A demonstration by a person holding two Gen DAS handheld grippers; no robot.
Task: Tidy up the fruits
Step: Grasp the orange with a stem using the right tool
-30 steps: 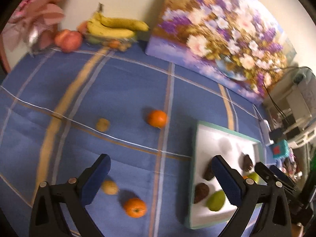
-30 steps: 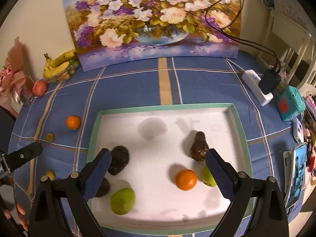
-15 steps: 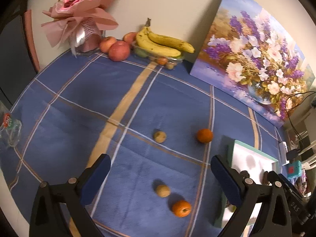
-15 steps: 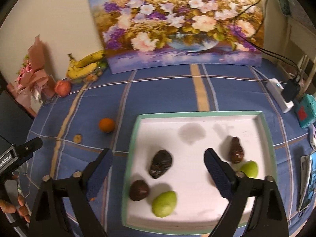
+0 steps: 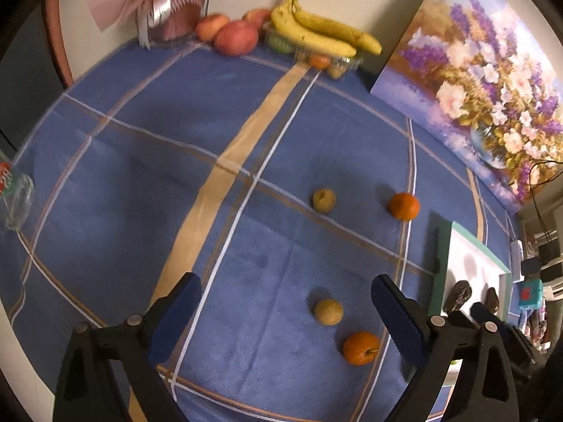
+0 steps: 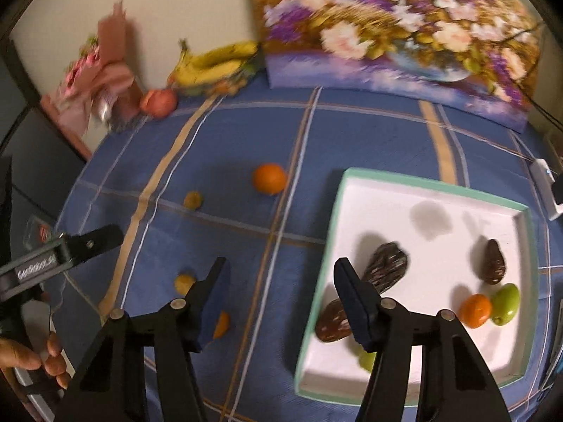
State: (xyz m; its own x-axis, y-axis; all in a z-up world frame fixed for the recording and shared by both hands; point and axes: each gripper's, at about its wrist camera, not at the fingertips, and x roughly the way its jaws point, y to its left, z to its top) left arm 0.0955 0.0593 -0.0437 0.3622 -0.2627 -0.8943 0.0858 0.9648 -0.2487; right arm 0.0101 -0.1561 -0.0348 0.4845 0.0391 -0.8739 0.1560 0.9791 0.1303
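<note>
Hovering wide open and empty, the left gripper had a small yellow-brown fruit and an orange between its fingers, nearer than the tray. The right gripper, just closing, held nothing.

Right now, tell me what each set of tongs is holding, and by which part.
Nothing is held. The left tongs stand wide open above the tablecloth. The right tongs have just been closing, with only cloth showing between them, beside the tray.
</note>
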